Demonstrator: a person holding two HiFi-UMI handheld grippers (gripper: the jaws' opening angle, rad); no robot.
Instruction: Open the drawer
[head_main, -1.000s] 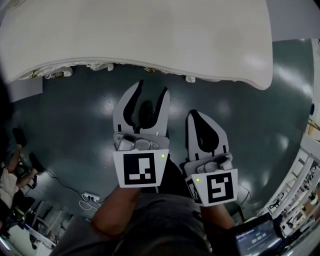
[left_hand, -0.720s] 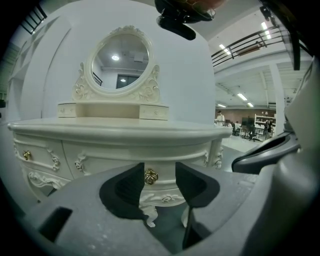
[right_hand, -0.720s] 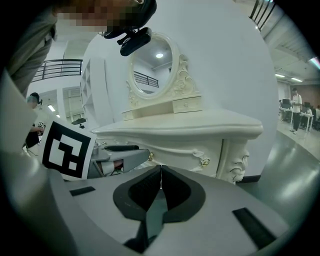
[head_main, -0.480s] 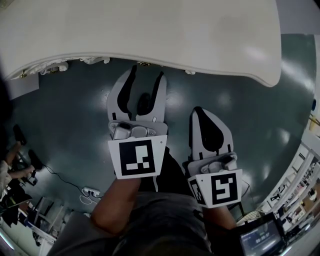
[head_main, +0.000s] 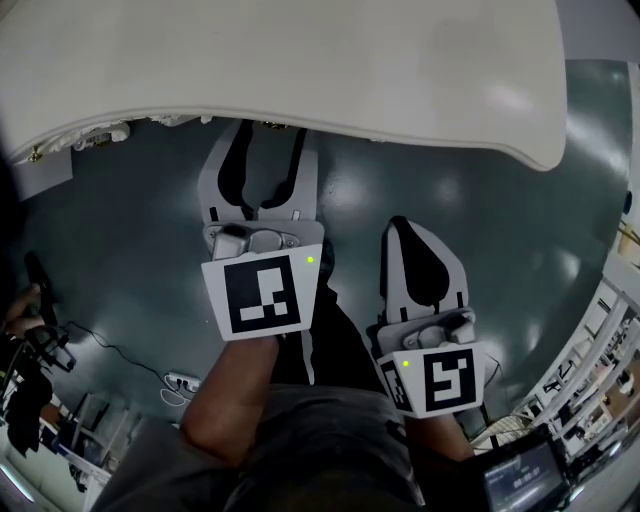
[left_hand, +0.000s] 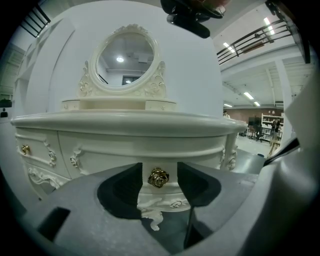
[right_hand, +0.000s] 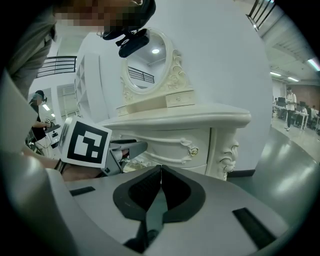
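Left gripper (head_main: 268, 140): at 12 o'clock in the head view, with its tips reaching under the front edge of the dressing table (head_main: 300, 70). The jaws stand wide apart and have just been opening. They hold nothing. In the left gripper view the knob (left_hand: 158, 177), gold and rose-shaped, sits between the two pads, just below centre at 6 o'clock. A gap shows on either side, so neither pad is touching it.

Right gripper (head_main: 400, 228): at 4 o'clock in the head view, over the dark floor (head_main: 150, 220) and well short of the table. The jaws are pressed together and nothing is between them. It appears to play no part in the task at present.

Drawer (left_hand: 125, 150): the central curved front of the table, carved and cream-white, directly ahead of the left gripper. It carries the knob at its middle. The front looks level with the fronts beside it, with no gap showing, so it is judged to be closed.

Other fittings: an oval mirror (left_hand: 125, 60) stands on the table top, at 11 o'clock in the left gripper view. More gold knobs show on the side drawers at 9 o'clock.

Progress: judged early.
- Done: the approach is made and the jaws are lined up either side of the knob.
- Left to do: close the pads on the knob, then pull straight back towards the person until the drawer slides out.
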